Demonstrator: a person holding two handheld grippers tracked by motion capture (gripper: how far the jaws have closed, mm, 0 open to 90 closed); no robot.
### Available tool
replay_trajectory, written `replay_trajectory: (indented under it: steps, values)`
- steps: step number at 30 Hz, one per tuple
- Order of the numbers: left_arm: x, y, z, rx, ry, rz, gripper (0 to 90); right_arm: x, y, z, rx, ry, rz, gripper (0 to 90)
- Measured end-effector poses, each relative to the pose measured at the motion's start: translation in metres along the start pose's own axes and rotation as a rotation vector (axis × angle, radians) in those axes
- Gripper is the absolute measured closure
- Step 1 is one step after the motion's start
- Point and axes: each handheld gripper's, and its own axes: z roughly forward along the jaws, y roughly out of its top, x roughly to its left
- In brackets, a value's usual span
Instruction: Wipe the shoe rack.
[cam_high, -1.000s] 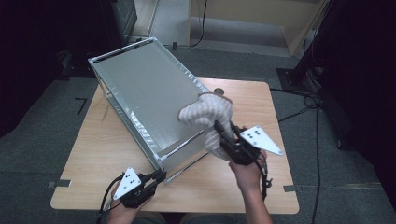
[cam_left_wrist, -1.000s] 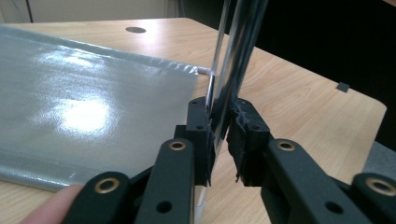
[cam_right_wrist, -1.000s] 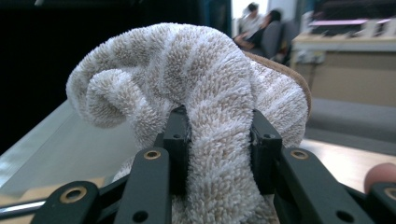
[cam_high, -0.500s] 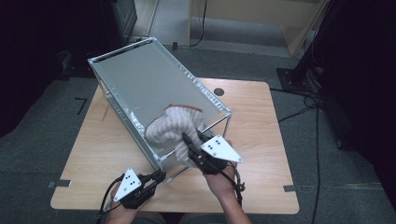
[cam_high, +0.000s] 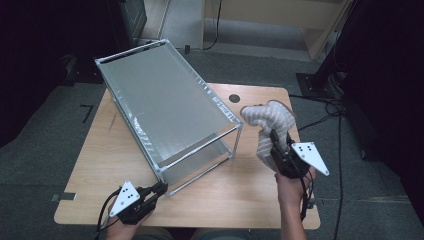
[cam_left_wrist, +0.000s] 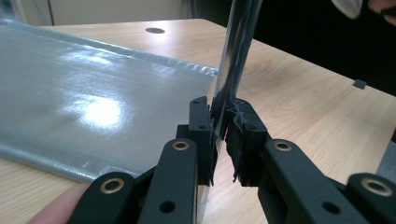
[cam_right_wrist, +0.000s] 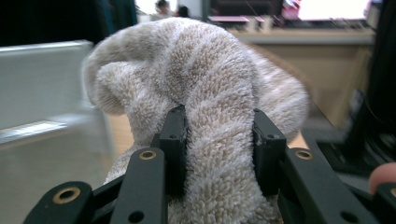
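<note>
Gripping a striped beige towel (cam_right_wrist: 205, 93), the right gripper (cam_high: 276, 143) is seen right of the silver bag (cam_high: 165, 105); its near corner is clamped by the left gripper (cam_high: 161, 187).

The right gripper (cam_right_wrist: 218, 140) has its fingers (cam_right_wrist: 175, 140) clamped on a folded striped towel (cam_right_wrist: 210, 70).

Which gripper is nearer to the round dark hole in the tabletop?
The right gripper, holding the towel, is just beside and below the hole. The left gripper is far off, clamping the bag's near corner.
</note>
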Motion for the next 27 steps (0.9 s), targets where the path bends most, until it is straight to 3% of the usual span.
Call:
replay_trajectory:
  steps: [1,3,6,7,9,11,14,15,17,20,22,23,25,27]
  values:
    - [0.003,0.0,-0.002,0.002,-0.004,-0.004,80.8,-0.01,-0.01,0.01,0.047,-0.029,0.01,64.5]
    - [0.008,-0.001,-0.008,0.001,-0.001,-0.006,80.8,-0.014,-0.017,0.017,0.067,-0.045,0.007,64.5]
    - [0.015,-0.004,-0.016,-0.002,-0.01,-0.009,80.6,-0.018,-0.044,0.043,0.152,-0.083,0.005,64.4]
    - [0.017,-0.004,-0.019,-0.004,-0.005,-0.014,80.4,-0.02,-0.06,0.058,0.205,-0.076,0.016,62.9]
    - [0.02,-0.007,-0.023,-0.013,-0.003,-0.043,80.0,-0.022,-0.067,0.065,0.231,-0.06,0.025,59.9]
    - [0.022,-0.009,-0.027,-0.017,0.006,-0.059,79.6,-0.022,-0.076,0.074,0.269,-0.021,0.014,48.1]
    - [0.024,-0.009,-0.029,-0.016,0.027,-0.054,79.7,-0.016,-0.073,0.071,0.227,0.018,-0.024,31.4]
    - [0.024,-0.009,-0.029,-0.014,0.032,-0.054,79.6,-0.012,-0.069,0.067,0.215,0.037,-0.026,29.2]
    - [0.025,-0.01,-0.03,-0.018,0.051,-0.063,79.6,0.0,-0.066,0.06,0.198,0.125,-0.041,28.5]
    - [0.026,-0.009,-0.031,-0.019,0.059,-0.066,79.6,0.021,-0.07,0.051,0.184,0.294,-0.093,28.7]
    - [0.027,-0.009,-0.033,-0.016,0.065,-0.063,79.7,0.033,-0.075,0.048,0.189,0.393,-0.093,29.5]
    - [0.028,-0.009,-0.033,-0.016,0.066,-0.061,79.8,0.042,-0.079,0.048,0.189,0.48,-0.064,30.7]
    - [0.03,-0.009,-0.035,-0.014,0.07,-0.055,79.9,0.047,-0.081,0.05,0.19,0.498,-0.062,32.5]
    - [0.032,-0.009,-0.036,-0.014,0.067,-0.059,79.8,0.059,-0.085,0.055,0.205,0.497,-0.075,41.1]
